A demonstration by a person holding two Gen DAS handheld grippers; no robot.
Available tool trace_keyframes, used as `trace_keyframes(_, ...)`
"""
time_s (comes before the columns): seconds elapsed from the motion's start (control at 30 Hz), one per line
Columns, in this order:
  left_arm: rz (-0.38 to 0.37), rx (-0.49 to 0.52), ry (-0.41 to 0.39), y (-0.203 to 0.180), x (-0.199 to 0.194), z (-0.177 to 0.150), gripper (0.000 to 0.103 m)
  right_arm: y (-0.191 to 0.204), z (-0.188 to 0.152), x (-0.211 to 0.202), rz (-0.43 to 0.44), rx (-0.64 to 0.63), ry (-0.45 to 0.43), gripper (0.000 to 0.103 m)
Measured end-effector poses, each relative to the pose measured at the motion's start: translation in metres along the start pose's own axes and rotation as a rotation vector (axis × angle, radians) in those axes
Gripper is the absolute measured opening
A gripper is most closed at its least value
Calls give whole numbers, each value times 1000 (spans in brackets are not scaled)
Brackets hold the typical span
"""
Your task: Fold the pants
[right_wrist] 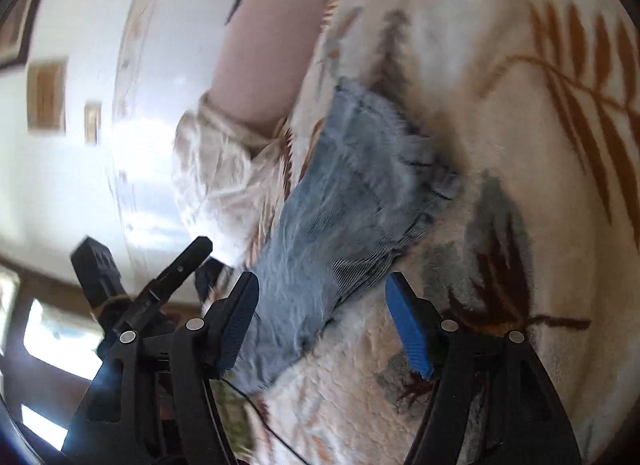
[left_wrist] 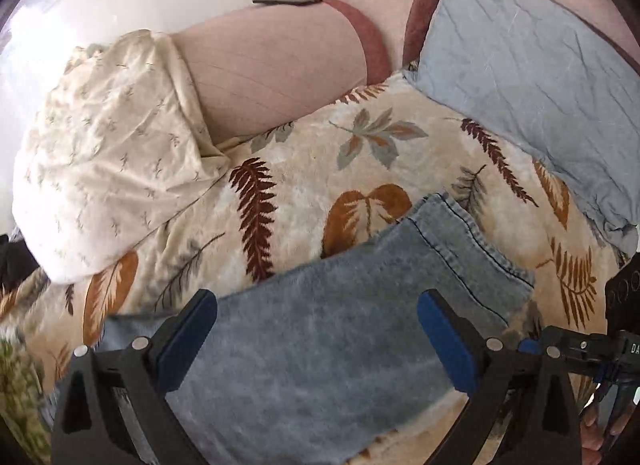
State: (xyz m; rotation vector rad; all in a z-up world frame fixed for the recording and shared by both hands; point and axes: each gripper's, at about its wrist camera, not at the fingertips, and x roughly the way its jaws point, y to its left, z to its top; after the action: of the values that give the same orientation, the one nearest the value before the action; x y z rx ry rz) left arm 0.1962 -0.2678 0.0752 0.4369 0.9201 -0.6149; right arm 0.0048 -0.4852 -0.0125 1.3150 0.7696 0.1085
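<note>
Light blue denim pants lie folded on a cream blanket with a leaf print. My left gripper is open just above the denim, its blue pads wide apart on either side of the cloth. In the right wrist view the pants run up the middle of the blanket, blurred by motion. My right gripper is open over the near end of the pants and holds nothing. The right gripper's body shows at the left wrist view's right edge.
A blue-grey pillow lies at the back right. A cream patterned pillow lies at the left, against a pink sofa arm. A white wall is behind. The left gripper's body shows at lower left in the right wrist view.
</note>
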Motion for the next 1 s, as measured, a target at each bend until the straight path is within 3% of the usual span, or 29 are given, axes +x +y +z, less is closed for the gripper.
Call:
trace_keyframes(0.17,-8,76,59,-15,26,22,101,-12,3,3,-13,90,4,67)
trace_keyframes(0.3,-81,116,116,-37,54,40,101,-29,1,5,22,212,9,67)
trace_keyframes(0.43,-132,148,159,-57,80,57,101,-36,5,4,25,247,-29,67)
trace_keyframes(0.73,-254,238,262,-86,126,78,101,-40,10,9,28,271,-106,65)
trace_keyframes(1.0,-336,291,313,-102,145,77,101,-32,9,17,-8,172,-127,61)
